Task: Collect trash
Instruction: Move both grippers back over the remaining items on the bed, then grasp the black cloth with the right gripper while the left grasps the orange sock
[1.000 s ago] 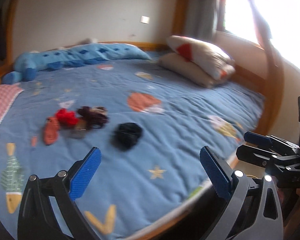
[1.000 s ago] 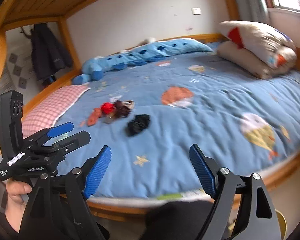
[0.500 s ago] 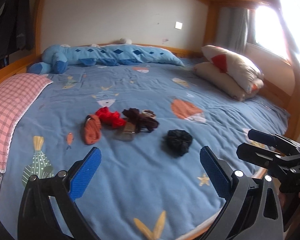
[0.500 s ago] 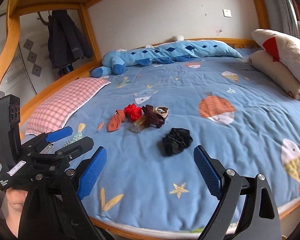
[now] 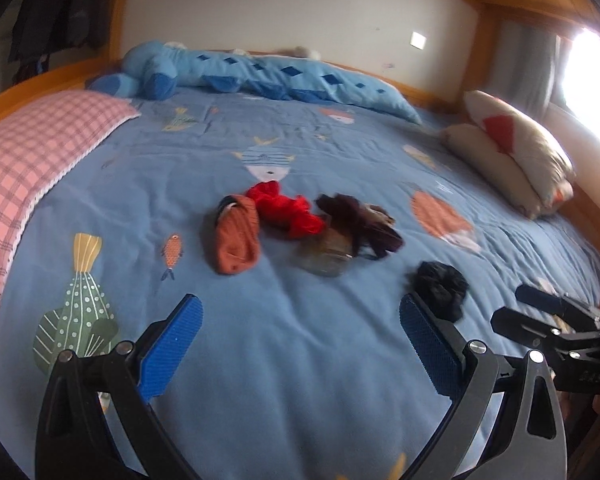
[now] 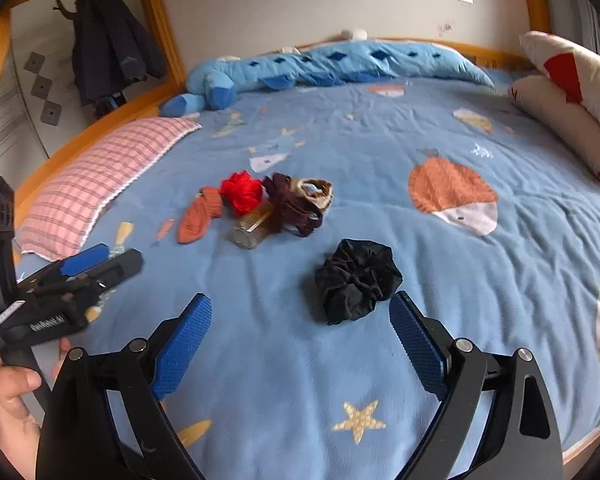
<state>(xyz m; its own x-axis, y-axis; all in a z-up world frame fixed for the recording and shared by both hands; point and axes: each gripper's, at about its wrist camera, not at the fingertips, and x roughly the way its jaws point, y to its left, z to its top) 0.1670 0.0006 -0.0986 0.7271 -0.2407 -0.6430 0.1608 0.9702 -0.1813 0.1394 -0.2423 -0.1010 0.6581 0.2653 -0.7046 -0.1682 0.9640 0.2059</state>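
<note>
Both grippers — left gripper point(image 5: 300, 336) & right gripper point(image 6: 300, 338) — hang spread wide, empty, over the bedspread point(image 6: 480, 280), prob. lining up on the near black scrunchie point(image 6: 356, 280).

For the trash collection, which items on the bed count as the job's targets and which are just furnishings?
Job items: black scrunched fabric; red fabric; orange fabric; dark brown fabric; small clear container.

Just lying about: pink checked pillow; blue plush toy; cream pillows; blue bedspread.
</note>
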